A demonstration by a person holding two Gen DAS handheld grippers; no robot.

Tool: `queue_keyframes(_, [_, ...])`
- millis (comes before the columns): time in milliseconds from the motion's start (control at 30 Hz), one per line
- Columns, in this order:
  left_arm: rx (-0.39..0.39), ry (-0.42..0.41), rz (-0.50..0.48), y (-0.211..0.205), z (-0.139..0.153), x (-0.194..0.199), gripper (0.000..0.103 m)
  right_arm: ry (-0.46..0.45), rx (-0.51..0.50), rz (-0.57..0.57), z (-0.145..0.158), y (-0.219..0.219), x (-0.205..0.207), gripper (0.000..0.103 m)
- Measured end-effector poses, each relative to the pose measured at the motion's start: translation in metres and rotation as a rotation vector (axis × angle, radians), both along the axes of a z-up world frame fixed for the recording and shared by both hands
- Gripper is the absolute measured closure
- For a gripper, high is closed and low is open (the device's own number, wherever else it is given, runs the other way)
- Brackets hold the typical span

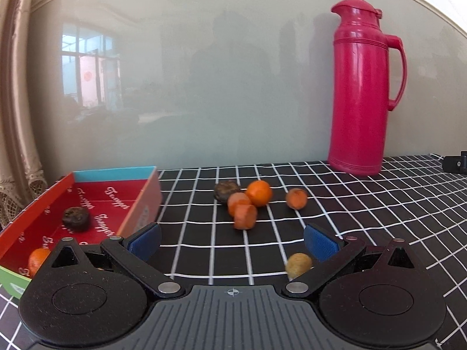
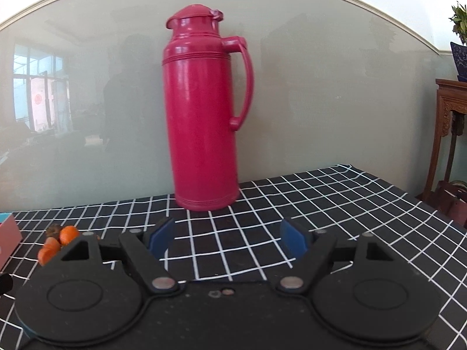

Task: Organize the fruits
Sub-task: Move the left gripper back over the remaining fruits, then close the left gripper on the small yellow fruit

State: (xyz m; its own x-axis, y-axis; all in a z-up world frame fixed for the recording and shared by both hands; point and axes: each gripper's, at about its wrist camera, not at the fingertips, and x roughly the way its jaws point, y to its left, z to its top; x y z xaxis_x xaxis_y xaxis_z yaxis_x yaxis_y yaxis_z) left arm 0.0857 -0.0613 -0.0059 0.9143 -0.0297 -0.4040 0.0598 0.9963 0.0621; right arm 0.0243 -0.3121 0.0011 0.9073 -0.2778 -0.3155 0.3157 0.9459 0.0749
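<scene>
Both the left gripper (image 1: 232, 240) and right gripper (image 2: 227, 234) hover with fingers released and empty over the checked tabletop (image 1: 364, 204), where loose fruits (image 1: 248, 201) cluster between a red box (image 1: 116, 204), already holding two, and a pink flask (image 2: 201, 110).

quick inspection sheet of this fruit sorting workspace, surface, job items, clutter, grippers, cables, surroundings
surface: black tablecloth with white grid, lying flat
job's things: red box at the left holds a dark fruit and an orange fruit; loose cluster on the cloth of a dark fruit, mandarin and three more orange pieces; a yellowish fruit lies near the left gripper's right finger
clutter: pink thermos upright at the back
grippers: left gripper open, empty; right gripper open, empty
cables: nothing seen
surroundings: glossy wall panel, curtain at the left, carved wooden stand at the right
</scene>
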Motion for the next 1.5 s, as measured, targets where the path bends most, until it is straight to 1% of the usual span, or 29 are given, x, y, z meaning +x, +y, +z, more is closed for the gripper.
queue_keyframes(100, [0.0,0.006,-0.02,-0.007,-0.001,0.0,0.0,0.001,-0.001,-0.008,-0.001,-0.005,-0.001,0.024])
queue_keyframes(333, [0.005,0.049,-0.011,-0.019,-0.007,0.008,0.0,0.008,-0.005,-0.024,-0.004,-0.014,-0.001,0.024])
queue_keyframes(600, [0.04,0.062,-0.063,-0.037,-0.015,0.01,0.0,0.014,-0.006,-0.035,-0.007,-0.02,0.001,0.024])
queue_keyframes(767, [0.043,0.099,-0.071,-0.046,-0.02,0.015,0.001,0.014,-0.006,-0.035,-0.008,-0.021,0.002,0.024])
queue_keyframes(800, [0.041,0.105,-0.072,-0.047,-0.021,0.016,0.007,0.013,-0.007,-0.036,-0.008,-0.021,0.002,0.024])
queue_keyframes(833, [0.038,0.116,-0.073,-0.048,-0.022,0.017,0.018,0.013,-0.007,-0.036,-0.008,-0.022,0.002,0.024])
queue_keyframes(933, [0.023,0.165,-0.074,-0.049,-0.028,0.024,0.03,0.013,-0.008,-0.039,-0.009,-0.024,0.001,0.024])
queue_keyframes(1167, [0.019,0.202,-0.077,-0.055,-0.035,0.031,0.039,0.017,-0.008,-0.047,-0.011,-0.03,0.0,0.024])
queue_keyframes(1267, [0.014,0.213,-0.08,-0.056,-0.036,0.033,0.044,0.023,-0.008,-0.054,-0.012,-0.032,0.0,0.024])
queue_keyframes(1333, [0.007,0.222,-0.083,-0.056,-0.037,0.034,0.052,0.032,-0.007,-0.068,-0.014,-0.035,0.001,0.024])
queue_keyframes(1400, [-0.001,0.222,-0.084,-0.057,-0.037,0.034,0.056,0.04,0.002,-0.081,-0.015,-0.039,0.001,0.024])
queue_keyframes(1467, [-0.005,0.221,-0.086,-0.059,-0.037,0.035,0.065,0.041,0.005,-0.089,-0.016,-0.04,0.001,0.024])
queue_keyframes(1500, [-0.008,0.221,-0.086,-0.06,-0.037,0.036,0.075,0.043,0.004,-0.09,-0.016,-0.041,0.001,0.024])
